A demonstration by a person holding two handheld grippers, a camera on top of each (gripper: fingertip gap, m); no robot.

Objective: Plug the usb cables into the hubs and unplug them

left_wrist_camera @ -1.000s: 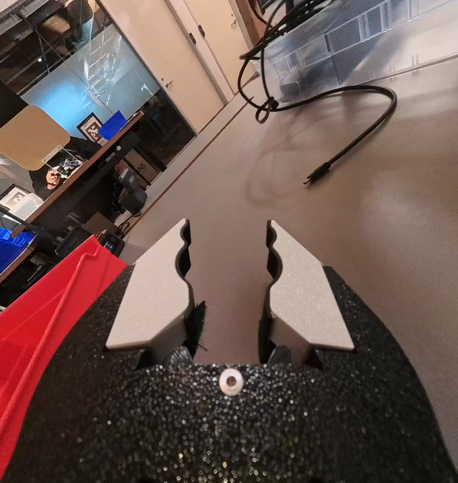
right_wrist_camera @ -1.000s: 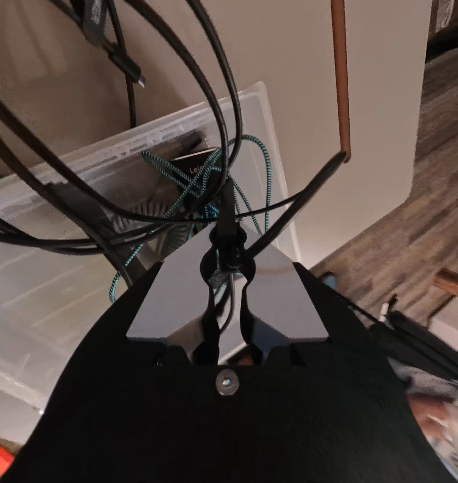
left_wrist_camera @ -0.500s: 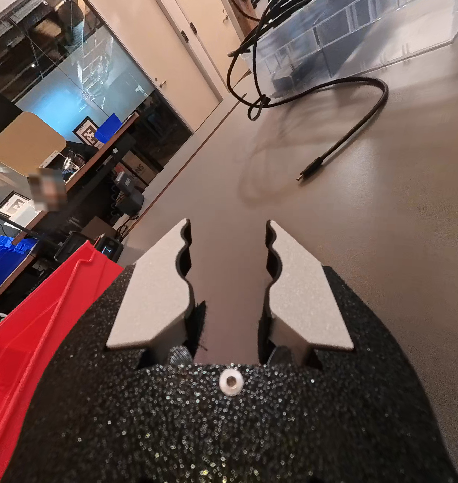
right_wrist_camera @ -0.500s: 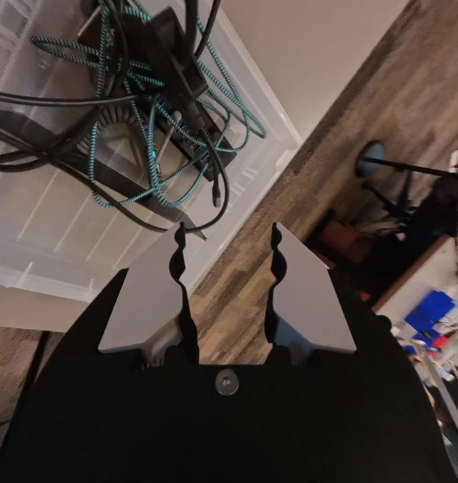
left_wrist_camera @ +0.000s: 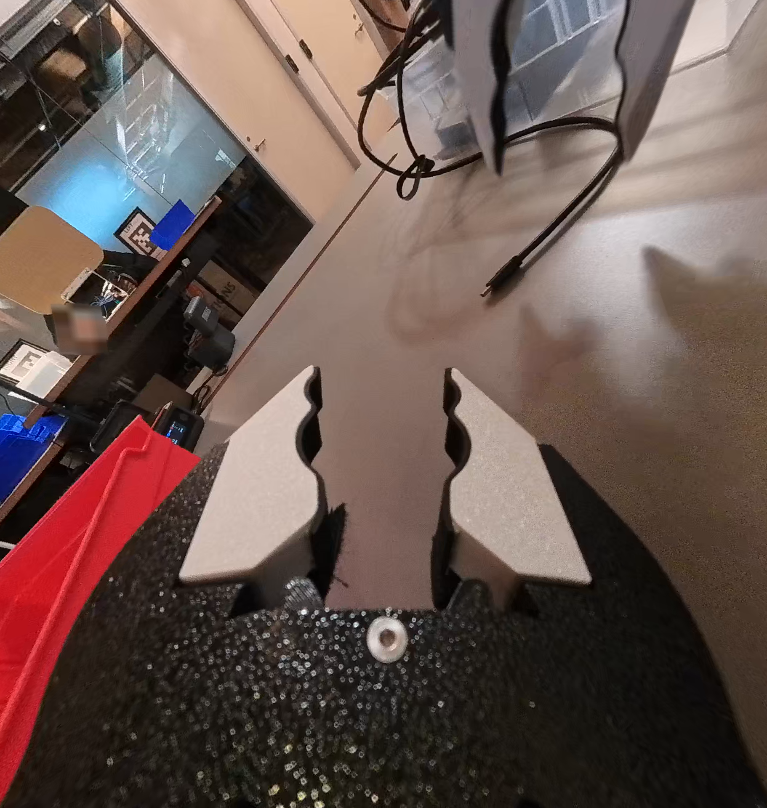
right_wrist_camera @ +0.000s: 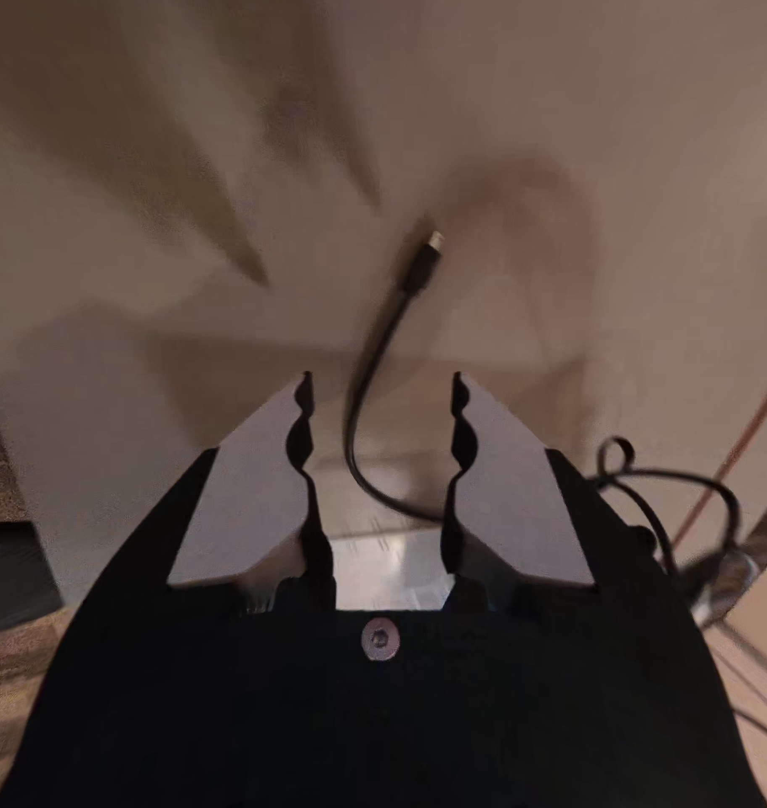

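Progress looked early — left hand-held gripper spread and empty over the desk; black usb cable lay loose, plug unconnected; right hand-held gripper spread above it. No hub visible — plugging remained.

In the left wrist view, the cable lay on the table in the upper right of the frame, its plug toward centre. Behind it stood the bin; the right gripper hung before that. A tray sat lower left.
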